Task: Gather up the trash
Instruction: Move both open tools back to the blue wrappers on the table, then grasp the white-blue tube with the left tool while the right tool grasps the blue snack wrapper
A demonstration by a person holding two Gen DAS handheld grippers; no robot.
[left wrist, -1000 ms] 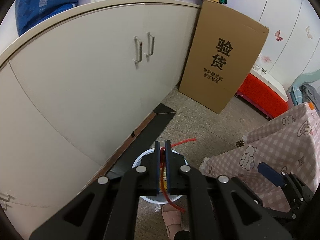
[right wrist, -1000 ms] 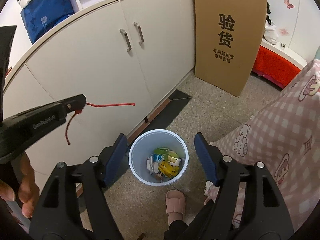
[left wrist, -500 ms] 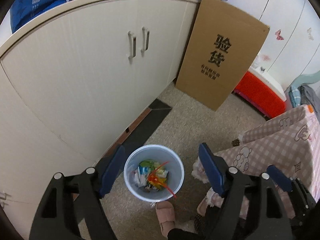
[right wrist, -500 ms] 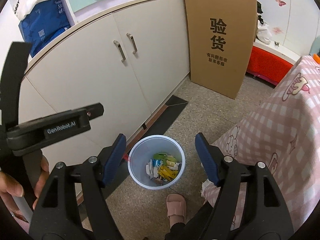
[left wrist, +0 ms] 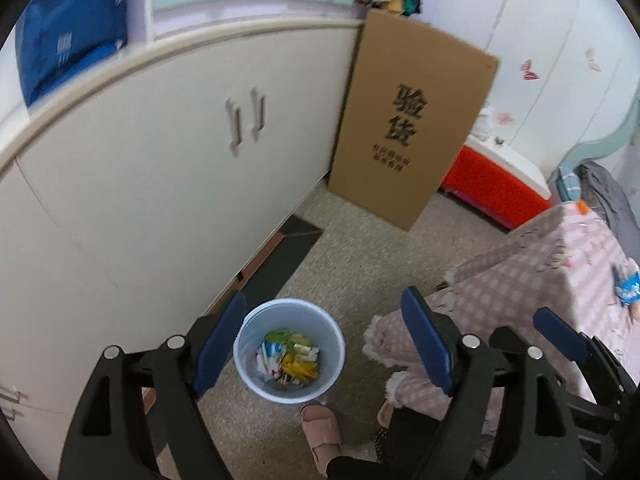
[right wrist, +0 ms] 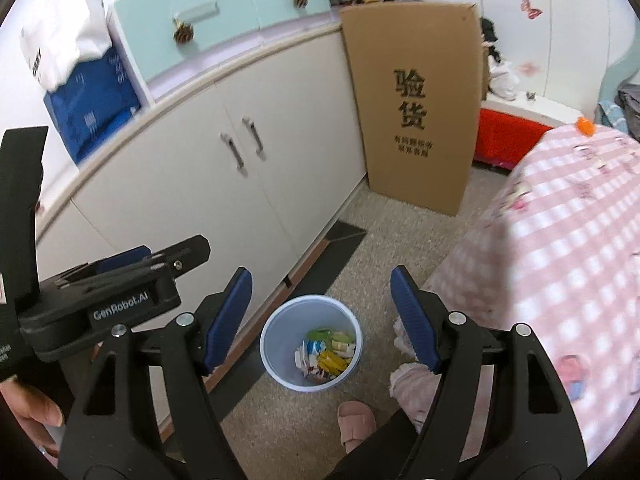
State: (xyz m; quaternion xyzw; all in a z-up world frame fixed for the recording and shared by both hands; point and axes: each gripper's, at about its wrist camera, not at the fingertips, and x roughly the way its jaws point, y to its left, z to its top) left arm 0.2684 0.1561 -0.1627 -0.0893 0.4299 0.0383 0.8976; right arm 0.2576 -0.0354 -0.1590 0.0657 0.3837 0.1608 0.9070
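Observation:
A pale blue bin (left wrist: 250,364) stands on the floor by the cabinet, holding several wrappers and scraps (left wrist: 292,360). My left gripper (left wrist: 324,298) hangs above it with its jaws opening and nothing between them. My right gripper (right wrist: 320,276) is open and empty, also above the bin (right wrist: 268,340) with its trash (right wrist: 326,350). In the right wrist view the left gripper (right wrist: 160,264) shows at the left, held by a hand. A blue wrapper (left wrist: 628,292) lies on the pink checked table (left wrist: 540,272).
A white cabinet (left wrist: 160,184) runs along the left. A tall cardboard sheet (left wrist: 408,120) leans at its far end, with a red box (left wrist: 492,188) beyond. A person's foot in a pink slipper (left wrist: 320,428) stands by the bin. An orange object (right wrist: 585,126) sits on the table's far edge.
My left gripper opened and the red string it held dropped into the bin. Both grippers have since risen, so the bin looks farther below.

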